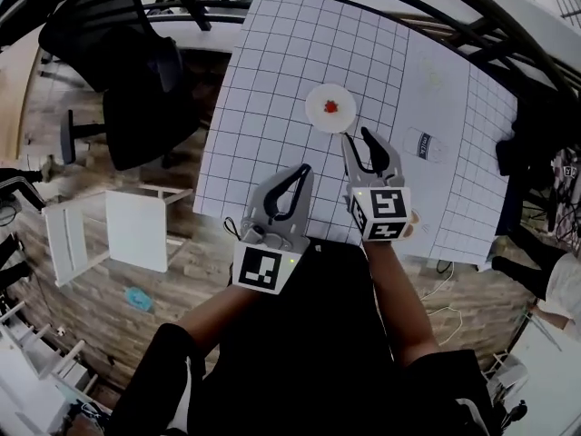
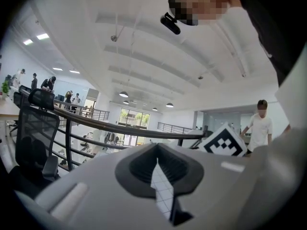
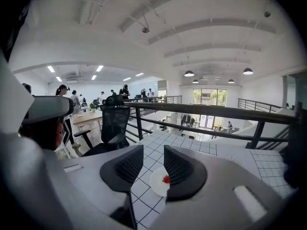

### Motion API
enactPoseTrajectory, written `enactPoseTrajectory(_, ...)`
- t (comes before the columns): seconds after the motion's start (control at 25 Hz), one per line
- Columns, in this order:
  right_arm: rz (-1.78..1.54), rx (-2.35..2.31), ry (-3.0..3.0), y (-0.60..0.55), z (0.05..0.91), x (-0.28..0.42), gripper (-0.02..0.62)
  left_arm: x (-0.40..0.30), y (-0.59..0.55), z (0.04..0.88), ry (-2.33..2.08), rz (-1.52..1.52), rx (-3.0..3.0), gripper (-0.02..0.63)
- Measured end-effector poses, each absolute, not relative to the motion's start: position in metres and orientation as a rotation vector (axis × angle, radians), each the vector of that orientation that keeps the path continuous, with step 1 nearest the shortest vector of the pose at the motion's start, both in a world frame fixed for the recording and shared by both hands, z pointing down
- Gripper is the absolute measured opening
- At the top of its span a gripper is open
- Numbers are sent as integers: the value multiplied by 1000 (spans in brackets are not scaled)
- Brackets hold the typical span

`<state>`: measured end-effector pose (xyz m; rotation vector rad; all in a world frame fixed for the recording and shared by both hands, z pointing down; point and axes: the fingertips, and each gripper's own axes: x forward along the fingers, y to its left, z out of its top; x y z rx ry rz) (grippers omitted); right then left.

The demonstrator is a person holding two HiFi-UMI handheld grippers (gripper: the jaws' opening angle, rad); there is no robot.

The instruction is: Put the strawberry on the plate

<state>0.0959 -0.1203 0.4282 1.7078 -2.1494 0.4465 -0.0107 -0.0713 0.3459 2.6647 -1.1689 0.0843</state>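
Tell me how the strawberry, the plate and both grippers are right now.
strawberry: lying on the plate, not held
plate: flat on the table, holding the strawberry
left gripper: jaws together, empty
right gripper: jaws apart, empty

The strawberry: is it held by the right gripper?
No, the strawberry lies on the white plate, ahead of the right gripper, whose open jaws hold nothing.

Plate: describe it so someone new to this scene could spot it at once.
Find the white gridded table. Near its middle, just beyond the tips of the right gripper, lies the plate. It is the only round white dish there, and a small red strawberry sits on it.
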Motion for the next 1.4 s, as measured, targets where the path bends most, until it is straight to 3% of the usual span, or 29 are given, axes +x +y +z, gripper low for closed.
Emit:
enactPoseTrajectory(0.6, 414, 1870, -2161, -60, 380, 94, 3, 13, -59, 330, -1027, 27, 2743, 9)
enactPoseTrajectory(1.4, 166, 2079, -2167, -42, 312, 125, -2, 54, -58, 311, -935, -23, 2847, 9)
